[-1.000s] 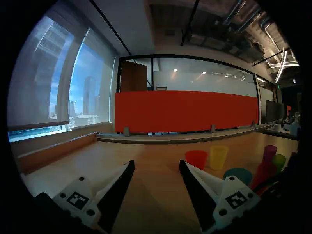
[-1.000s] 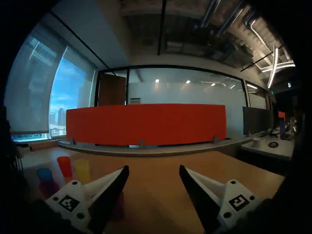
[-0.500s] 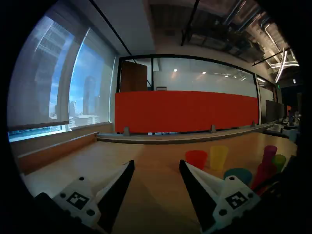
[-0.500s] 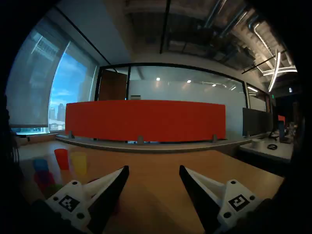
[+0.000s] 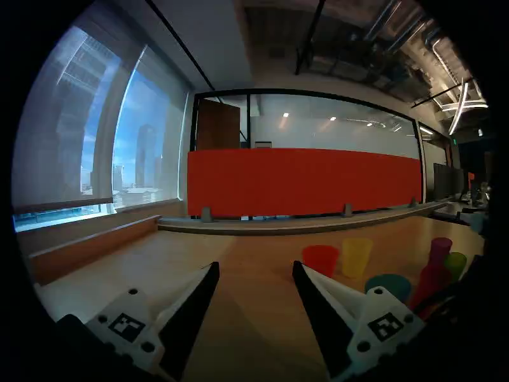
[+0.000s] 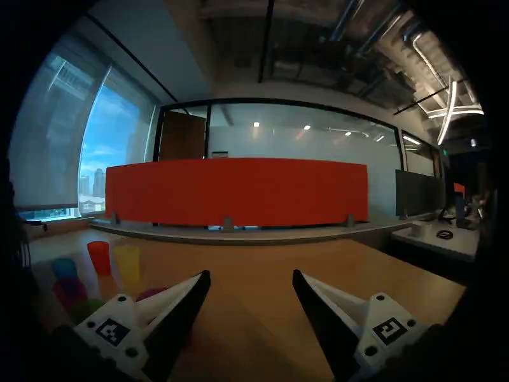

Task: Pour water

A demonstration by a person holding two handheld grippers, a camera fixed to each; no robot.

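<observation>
two claws hang spread and empty over the wooden counter (image 5: 178,254), with the upright plastic cups (image 5: 320,259) standing between them, ahead-right of the left claw (image 5: 254,265) and ahead-left of the right claw (image 6: 250,274).

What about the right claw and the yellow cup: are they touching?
Apart. In the right gripper view the yellow cup stands on the table left of the open right claw, with bare tabletop showing between them.
</observation>
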